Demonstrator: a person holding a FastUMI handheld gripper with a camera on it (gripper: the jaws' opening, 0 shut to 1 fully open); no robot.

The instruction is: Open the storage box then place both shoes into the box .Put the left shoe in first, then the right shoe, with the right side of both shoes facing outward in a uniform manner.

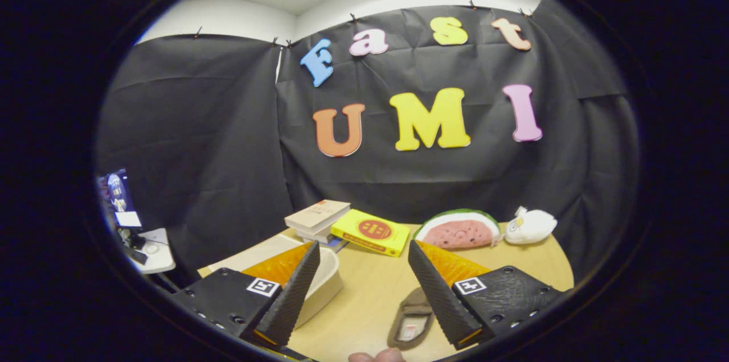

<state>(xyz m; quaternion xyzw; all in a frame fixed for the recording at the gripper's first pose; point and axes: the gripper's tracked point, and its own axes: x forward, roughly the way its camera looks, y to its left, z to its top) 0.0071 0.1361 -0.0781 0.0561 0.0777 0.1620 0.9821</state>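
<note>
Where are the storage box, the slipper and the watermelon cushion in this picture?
storage box point(329, 279), gripper view: on its cream side wall, beside the open gripper's point(364, 288) left finger.
slipper point(411, 325), gripper view: on its insole, against the right finger.
watermelon cushion point(458, 232), gripper view: on its pink face.

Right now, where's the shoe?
Gripper view: the shoe lies on the table between the open gripper fingers, against the right one; the storage box sits behind the left finger.
</note>
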